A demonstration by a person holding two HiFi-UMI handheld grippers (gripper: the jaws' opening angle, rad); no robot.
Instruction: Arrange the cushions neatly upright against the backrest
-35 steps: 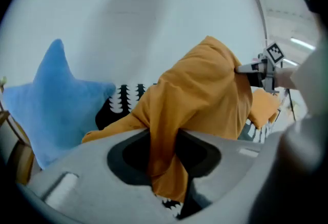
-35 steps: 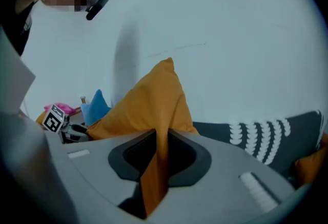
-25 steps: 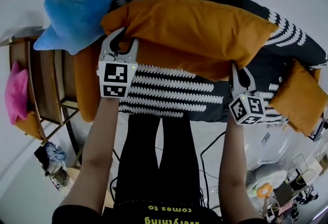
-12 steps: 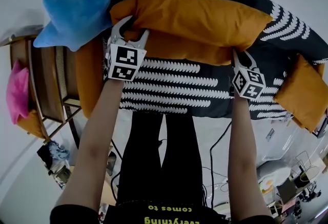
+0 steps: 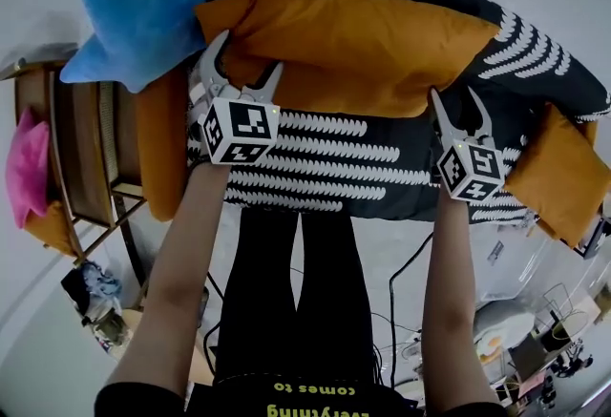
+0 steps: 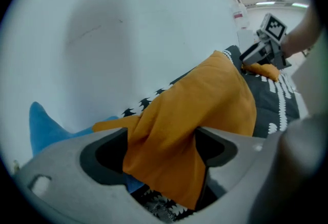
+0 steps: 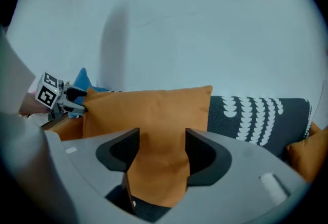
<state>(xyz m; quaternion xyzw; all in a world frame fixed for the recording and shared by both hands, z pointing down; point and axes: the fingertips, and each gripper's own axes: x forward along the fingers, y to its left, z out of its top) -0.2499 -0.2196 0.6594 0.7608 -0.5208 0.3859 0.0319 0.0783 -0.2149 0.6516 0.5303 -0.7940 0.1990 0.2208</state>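
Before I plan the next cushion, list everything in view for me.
large orange fabric cushion: 1, orange, standing along the backrest
blue plush star-shaped cushion: 1, blue, sofa's left end
smaller orange cushion: 1, orange, sofa's right end
pink cushion: 1, pink, on the wooden rack
sofa with dark white-patterned cover: 1, black and white, centre
wooden rack: 1, brown, left of sofa
left gripper: 1, grey, jaws opening, large cushion's edge between them
right gripper: 1, grey, jaws opening, same cushion between them
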